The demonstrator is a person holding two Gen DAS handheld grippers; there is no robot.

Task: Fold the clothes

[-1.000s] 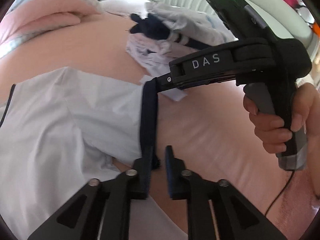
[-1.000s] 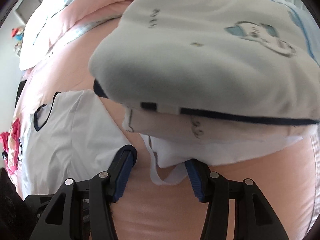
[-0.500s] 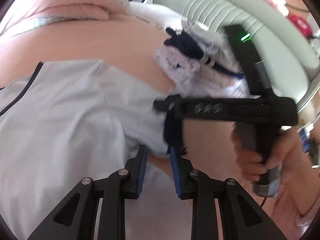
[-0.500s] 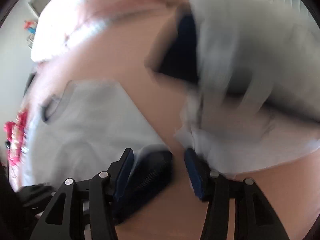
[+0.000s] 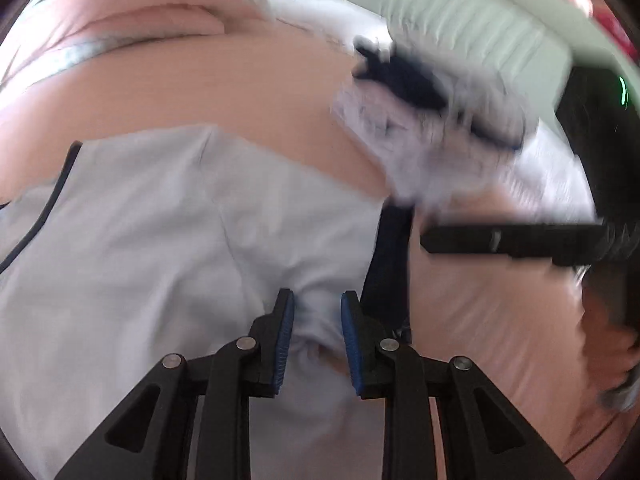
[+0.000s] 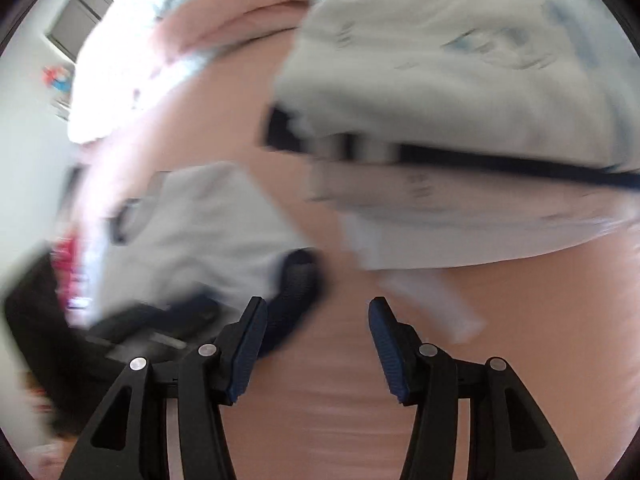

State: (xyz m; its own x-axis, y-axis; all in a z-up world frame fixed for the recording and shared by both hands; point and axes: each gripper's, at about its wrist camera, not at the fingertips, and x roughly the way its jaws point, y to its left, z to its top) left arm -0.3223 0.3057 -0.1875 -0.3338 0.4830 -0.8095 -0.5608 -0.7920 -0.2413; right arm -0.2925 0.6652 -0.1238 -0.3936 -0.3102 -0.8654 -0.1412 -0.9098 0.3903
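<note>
Pale blue cotton is what the left gripper (image 5: 316,336) has between its blue pads: a pinch of the T-shirt (image 5: 168,232) bunched up near its dark navy sleeve cuff (image 5: 388,264), the fingers drawn close on that fold. The shirt itself lies spread on the pink bedsheet (image 5: 224,92), its navy-trimmed neckline out at about nine o'clock in the left wrist view. The right gripper (image 6: 318,344) hangs with its fingers well apart and nothing between them, the same cuff (image 6: 296,292) just off its left finger at about eleven o'clock, and a stack of folded clothes (image 6: 460,92) beyond at one o'clock. A loose heap of laundry (image 5: 424,136) sits at one o'clock from the left gripper (everything is smeared with motion, so edges are hard to trust).

To fold this sleeve well, I'd judge the left grip should stay firm on both layers, lift only enough to clear the sheet, and carry the cuff across the shirt's body in a straight line so the crease runs parallel to the side seam. The right gripper could pin the shoulder to stop the body dragging.
</note>
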